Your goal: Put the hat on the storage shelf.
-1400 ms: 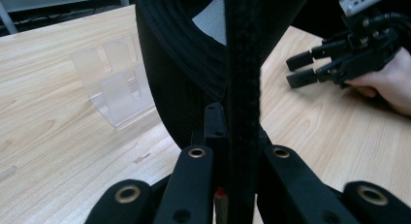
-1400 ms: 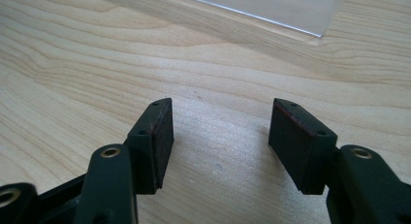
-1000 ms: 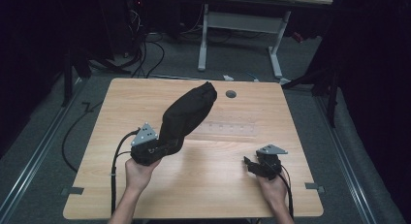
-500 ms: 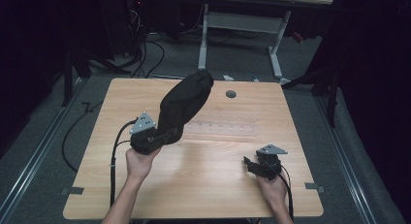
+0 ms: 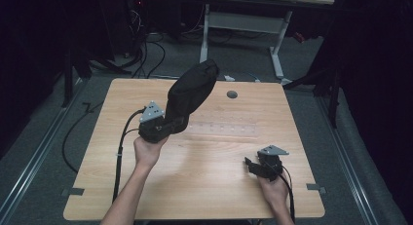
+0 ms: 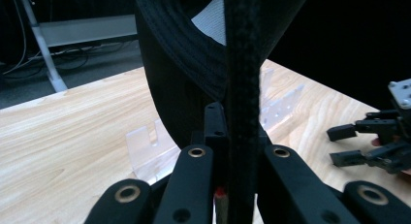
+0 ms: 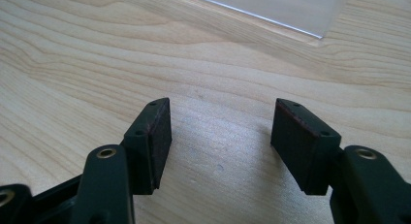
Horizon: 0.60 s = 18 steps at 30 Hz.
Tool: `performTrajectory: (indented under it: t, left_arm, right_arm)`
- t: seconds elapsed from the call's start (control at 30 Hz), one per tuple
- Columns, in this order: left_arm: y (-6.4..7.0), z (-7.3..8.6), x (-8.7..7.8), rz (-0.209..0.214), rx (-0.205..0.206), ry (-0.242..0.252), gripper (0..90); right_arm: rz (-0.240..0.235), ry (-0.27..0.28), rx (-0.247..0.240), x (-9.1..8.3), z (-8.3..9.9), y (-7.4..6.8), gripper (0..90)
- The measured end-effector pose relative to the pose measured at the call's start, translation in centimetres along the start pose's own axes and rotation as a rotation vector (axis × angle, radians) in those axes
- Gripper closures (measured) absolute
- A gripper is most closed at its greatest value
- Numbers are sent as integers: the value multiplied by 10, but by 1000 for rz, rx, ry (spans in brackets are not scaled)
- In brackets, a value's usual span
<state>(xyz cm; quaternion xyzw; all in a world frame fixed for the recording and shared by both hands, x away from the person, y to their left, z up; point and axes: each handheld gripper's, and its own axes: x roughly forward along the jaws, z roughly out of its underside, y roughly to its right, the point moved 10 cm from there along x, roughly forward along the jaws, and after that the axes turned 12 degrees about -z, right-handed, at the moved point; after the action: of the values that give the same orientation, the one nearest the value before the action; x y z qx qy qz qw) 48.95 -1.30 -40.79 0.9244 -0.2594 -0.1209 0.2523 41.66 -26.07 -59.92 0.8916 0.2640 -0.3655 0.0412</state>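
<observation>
Black fabric, the thin edge of a cap [image 5: 191, 91], is pinched between the closed jaws of the left gripper [image 5: 163, 127], left of centre in the high view, and is held tilted above the table [image 5: 209, 186]. Only the edge is clamped, so the cap could slip free if swung. A clear rack [image 5: 221, 129] lies just beyond and could be knocked. At lower right, the right gripper [image 7: 218, 136] is held open and empty.
</observation>
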Motion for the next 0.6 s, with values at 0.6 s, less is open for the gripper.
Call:
performTrajectory:
  t: [0.6]
  left_arm:
    - [-12,7,42,-28,12,24,862]
  right_arm:
    - [-2,-2,1,0,0,0,396]
